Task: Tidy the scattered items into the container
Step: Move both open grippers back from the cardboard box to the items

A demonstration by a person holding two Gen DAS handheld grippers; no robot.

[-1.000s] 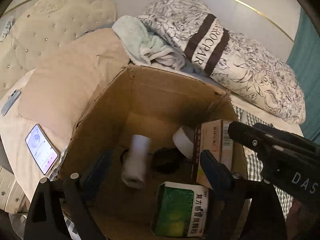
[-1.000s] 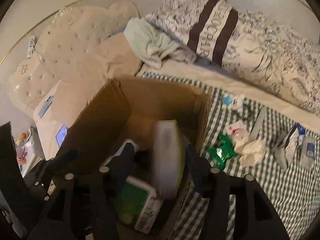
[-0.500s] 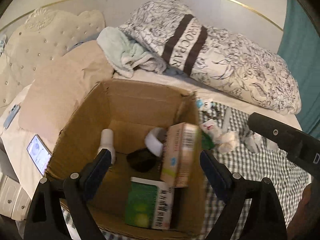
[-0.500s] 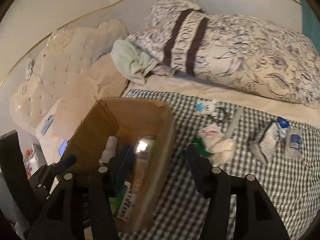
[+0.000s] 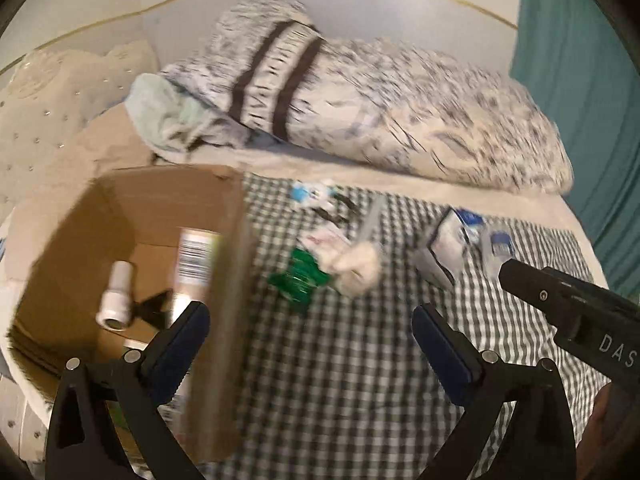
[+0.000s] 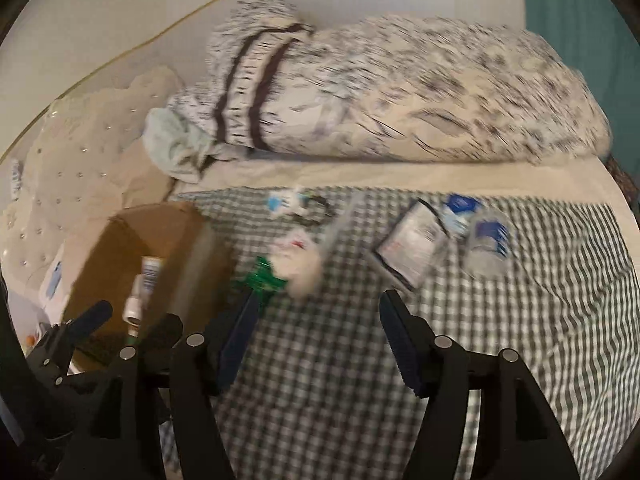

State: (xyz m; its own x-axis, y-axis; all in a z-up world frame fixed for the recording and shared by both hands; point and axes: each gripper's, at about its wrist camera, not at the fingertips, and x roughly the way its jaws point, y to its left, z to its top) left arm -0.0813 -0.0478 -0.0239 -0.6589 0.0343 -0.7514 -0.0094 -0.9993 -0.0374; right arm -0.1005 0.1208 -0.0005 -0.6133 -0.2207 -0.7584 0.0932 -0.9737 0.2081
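The cardboard box (image 5: 120, 216) stands at the left on the bed and holds a white bottle (image 5: 116, 300) and a pale carton (image 5: 196, 256). My left gripper (image 5: 312, 340) hovers over the box's right wall and the checked cloth, its jaws opening with nothing between them. My right gripper (image 6: 320, 320) is over the cloth just short of a green packet (image 6: 264, 280) and a crumpled tissue (image 6: 300, 272), its jaws also opening and empty. Further right lie a white carton (image 6: 412, 244) and a blue-labelled bottle (image 6: 488, 244). A small blue-and-white item (image 6: 284, 202) lies at the cloth's far edge.
A patterned pillow (image 5: 380, 112) and a pale green towel (image 5: 168, 120) lie along the back of the bed. The tufted headboard (image 6: 72, 152) is at the left and a teal curtain (image 5: 580, 100) at the right. The right gripper's black frame (image 5: 568, 308) shows in the left wrist view.
Both grippers swung right, from above the box to over the checked cloth. The pale carton between the right gripper's fingers a second ago now stands in the box.
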